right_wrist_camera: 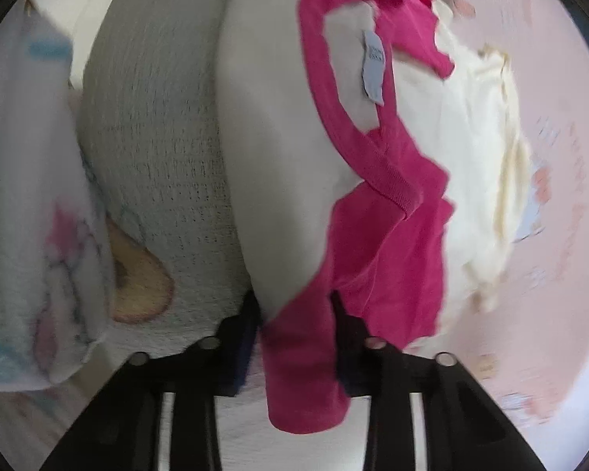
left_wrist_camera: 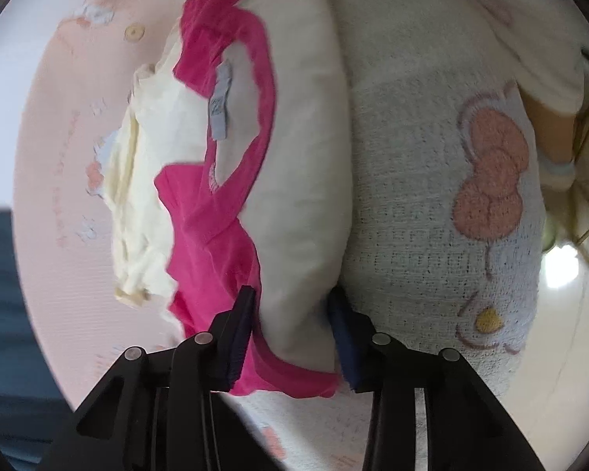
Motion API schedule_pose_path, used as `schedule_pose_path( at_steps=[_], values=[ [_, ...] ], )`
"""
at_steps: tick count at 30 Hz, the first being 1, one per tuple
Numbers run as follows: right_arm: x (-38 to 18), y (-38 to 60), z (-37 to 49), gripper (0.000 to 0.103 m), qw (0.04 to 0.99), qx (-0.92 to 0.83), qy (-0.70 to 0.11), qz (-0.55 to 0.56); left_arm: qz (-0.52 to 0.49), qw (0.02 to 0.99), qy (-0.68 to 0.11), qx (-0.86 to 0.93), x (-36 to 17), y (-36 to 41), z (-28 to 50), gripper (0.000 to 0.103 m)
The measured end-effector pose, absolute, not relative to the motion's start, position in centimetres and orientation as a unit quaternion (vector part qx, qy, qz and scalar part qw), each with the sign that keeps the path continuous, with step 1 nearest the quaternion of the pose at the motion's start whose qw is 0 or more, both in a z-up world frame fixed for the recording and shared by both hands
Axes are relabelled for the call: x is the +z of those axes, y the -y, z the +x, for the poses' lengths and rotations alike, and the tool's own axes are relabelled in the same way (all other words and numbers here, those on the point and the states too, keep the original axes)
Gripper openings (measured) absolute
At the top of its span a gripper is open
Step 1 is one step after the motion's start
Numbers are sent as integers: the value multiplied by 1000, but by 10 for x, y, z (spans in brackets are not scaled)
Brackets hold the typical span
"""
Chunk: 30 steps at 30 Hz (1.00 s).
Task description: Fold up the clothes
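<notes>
A white shirt with magenta sleeves and neck trim [left_wrist_camera: 302, 125] [right_wrist_camera: 278, 149] lies bunched on the bed, a grey label [left_wrist_camera: 220, 102] [right_wrist_camera: 373, 70] showing inside its collar. In the left wrist view my left gripper [left_wrist_camera: 294, 329] is shut on the shirt's near edge, white cloth and magenta hem pinched between the dark pads. The right gripper [right_wrist_camera: 296, 333] is shut on the shirt's other side, with a magenta sleeve hanging down between its fingers. A crumpled cream garment [left_wrist_camera: 145, 180] [right_wrist_camera: 475, 180] lies just beyond the shirt, partly under it.
A pale pink printed sheet [left_wrist_camera: 66, 137] [right_wrist_camera: 561, 235] covers the bed. A white waffle towel with a pink bow design [left_wrist_camera: 412, 196] [right_wrist_camera: 157, 157] lies beside the shirt, and a fluffy printed blanket [right_wrist_camera: 31, 196] sits past it. A person's sleeve [left_wrist_camera: 549, 78] and shiny floor [left_wrist_camera: 561, 271] show at the edge.
</notes>
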State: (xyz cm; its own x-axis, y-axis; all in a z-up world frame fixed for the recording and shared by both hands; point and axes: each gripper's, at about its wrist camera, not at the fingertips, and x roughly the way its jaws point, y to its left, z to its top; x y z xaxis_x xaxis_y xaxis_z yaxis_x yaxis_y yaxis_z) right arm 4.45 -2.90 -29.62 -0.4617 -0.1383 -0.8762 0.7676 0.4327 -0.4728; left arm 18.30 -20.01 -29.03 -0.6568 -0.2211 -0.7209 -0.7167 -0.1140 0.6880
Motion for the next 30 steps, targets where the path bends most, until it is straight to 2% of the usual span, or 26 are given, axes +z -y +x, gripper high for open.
schedule_pose_path(
  at_steps=[3, 6, 12, 16, 19, 25, 30],
  values=[
    [-283, 39, 10, 24, 499, -514, -615, 330, -421, 207, -570, 674, -277, 205, 164, 35],
    [-275, 47, -21, 24, 512, -537, -522, 421, -501, 218, -466, 696, -264, 215, 134, 35],
    [-264, 46, -65, 14, 503, -576, -343, 546, -630, 198, -225, 717, -251, 247, 82, 28],
    [-254, 42, -84, 12, 486, -596, -251, 588, -671, 187, -111, 709, -245, 266, 61, 23],
    [-246, 38, -87, 12, 480, -603, -217, 600, -693, 178, -18, 698, -243, 287, 45, 23],
    [-224, 32, -93, 12, 458, -611, -154, 627, -722, 157, 99, 666, -244, 312, 26, 23],
    [-210, 26, -110, 12, 429, -608, -122, 657, -720, 154, 133, 664, -238, 322, 10, 23]
  ],
)
